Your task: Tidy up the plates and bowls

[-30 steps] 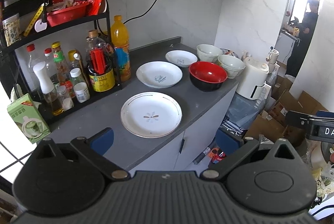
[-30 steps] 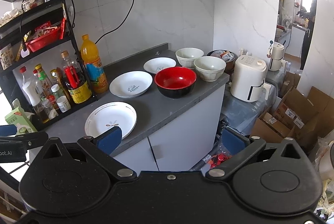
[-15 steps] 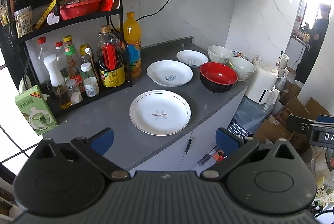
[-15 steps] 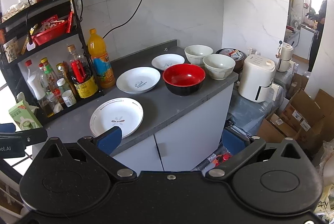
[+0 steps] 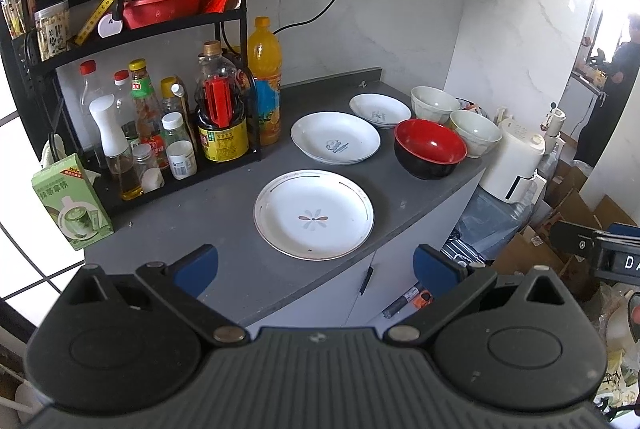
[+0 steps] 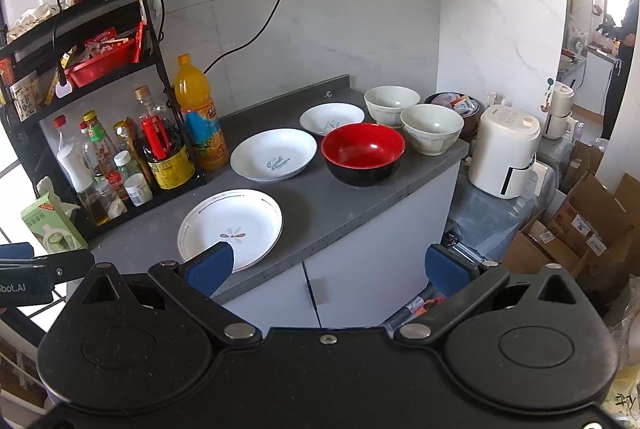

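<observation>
Judging from how the crockery lies, the sorting has not begun: every piece sits on its own on the grey counter (image 5: pixel 224 213), nothing stacked or nested. The flower-marked plate (image 5: pixel 314 214) lies nearest the front edge, the blue-marked plate (image 5: pixel 335 137) is behind it beside the orange juice bottle (image 5: pixel 264 77), and a smaller plate (image 5: pixel 379 110) sits further back toward the wall. The red bowl (image 5: pixel 430 151) stands to the right of the plates, with two pale bowls (image 6: pixel 431 128) behind it near the counter's far end, close together though apart as far as the fisheye lets me tell. The left gripper (image 5: pixel 316 265) hangs before the counter with its jaws spread wide and nothing between them, the flower-marked plate framed in the gap but well clear of the pads. The right gripper (image 6: pixel 328 263) is likewise spread and empty; its left pad overlaps the flower-marked plate's near rim in the picture, yet it appears to be above and short of it, not touching. What is left is everything: gathering the three plates into one pile and nesting the three bowls, the red one probably underneath as the largest.
</observation>
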The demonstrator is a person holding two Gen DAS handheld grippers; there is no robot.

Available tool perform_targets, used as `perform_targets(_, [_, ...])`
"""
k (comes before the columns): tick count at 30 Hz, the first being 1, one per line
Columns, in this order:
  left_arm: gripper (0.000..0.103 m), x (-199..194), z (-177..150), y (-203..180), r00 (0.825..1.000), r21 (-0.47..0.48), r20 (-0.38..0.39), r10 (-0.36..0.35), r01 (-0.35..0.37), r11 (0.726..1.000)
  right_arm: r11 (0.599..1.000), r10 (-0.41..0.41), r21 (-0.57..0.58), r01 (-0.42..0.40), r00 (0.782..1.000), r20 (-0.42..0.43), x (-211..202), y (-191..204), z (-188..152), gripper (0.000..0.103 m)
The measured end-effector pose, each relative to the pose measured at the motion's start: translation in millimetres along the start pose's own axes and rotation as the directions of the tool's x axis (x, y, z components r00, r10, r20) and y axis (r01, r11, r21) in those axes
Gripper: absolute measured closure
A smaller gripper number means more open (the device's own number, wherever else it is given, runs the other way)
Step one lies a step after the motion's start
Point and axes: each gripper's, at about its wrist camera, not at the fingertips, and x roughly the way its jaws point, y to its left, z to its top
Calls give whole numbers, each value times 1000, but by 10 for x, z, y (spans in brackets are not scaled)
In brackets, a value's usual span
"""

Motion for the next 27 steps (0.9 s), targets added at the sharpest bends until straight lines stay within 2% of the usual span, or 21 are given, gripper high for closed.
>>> perform_targets(18, [0,178,117,-211,998,-24,-5,59,-59,998,999,40,-37,-40,999,-6,222,-289,185,0])
perform_targets(22, [0,255,167,-378,997,-20,1,81,-81,996,995,84,-49,-85,996,-11,296,-466,246,0])
perform_targets(27, [0,362,224,-715,995,-25,27,97,-96,995,992,98,-84,-97,995,1,367,-746,372,0])
